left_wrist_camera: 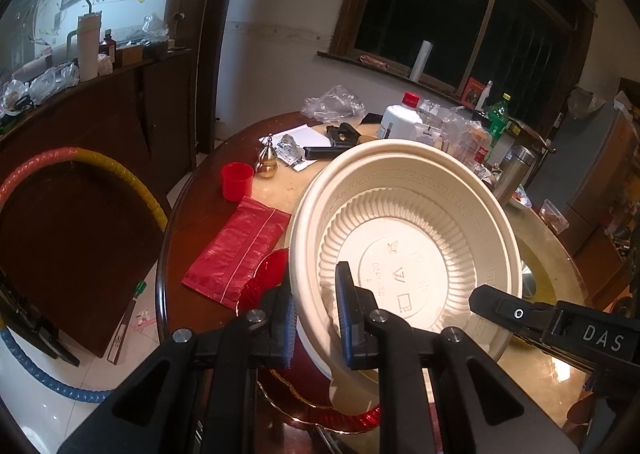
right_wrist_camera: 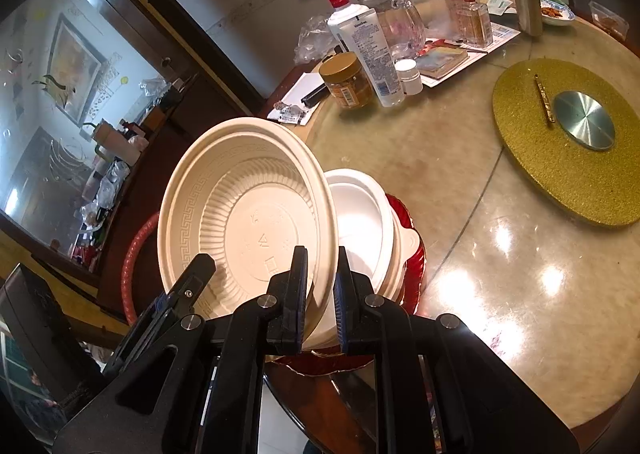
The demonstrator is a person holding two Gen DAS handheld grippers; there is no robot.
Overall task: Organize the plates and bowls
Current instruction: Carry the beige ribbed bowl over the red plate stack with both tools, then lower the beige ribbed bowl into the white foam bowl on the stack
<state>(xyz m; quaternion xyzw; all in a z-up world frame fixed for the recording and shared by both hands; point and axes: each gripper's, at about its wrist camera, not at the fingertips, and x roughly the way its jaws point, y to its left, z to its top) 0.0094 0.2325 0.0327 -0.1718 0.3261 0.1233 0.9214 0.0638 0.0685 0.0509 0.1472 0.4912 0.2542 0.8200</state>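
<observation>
I have both claws on one cream bowl [left_wrist_camera: 404, 238], tilted up on edge above the near rim of the bench [right_wrist_camera: 500, 238]. My left claw [left_wrist_camera: 316, 318] is pinched narrow on the bowl's rim, one pad inside the wall and one outside; my right claw [right_wrist_camera: 322, 294] grips the opposite side of the rim the same way. Only the right wrist view shows what sits behind the tilted bowl: a stack of white bowls [right_wrist_camera: 360, 230] resting on a red plate [right_wrist_camera: 414, 258], with a gold turntable [right_wrist_camera: 568, 142] further across the bench. Only the left wrist view shows the red cup [left_wrist_camera: 237, 181], the red plastic bag [left_wrist_camera: 236, 250] and a small brass gourd [left_wrist_camera: 267, 158] lying to the side. In that view the stack is almost wholly hidden behind the cream bowl, and I cannot tell whether the bowl's lower edge touches it. The embossed marks on the bowl's base are too faint to read.
</observation>
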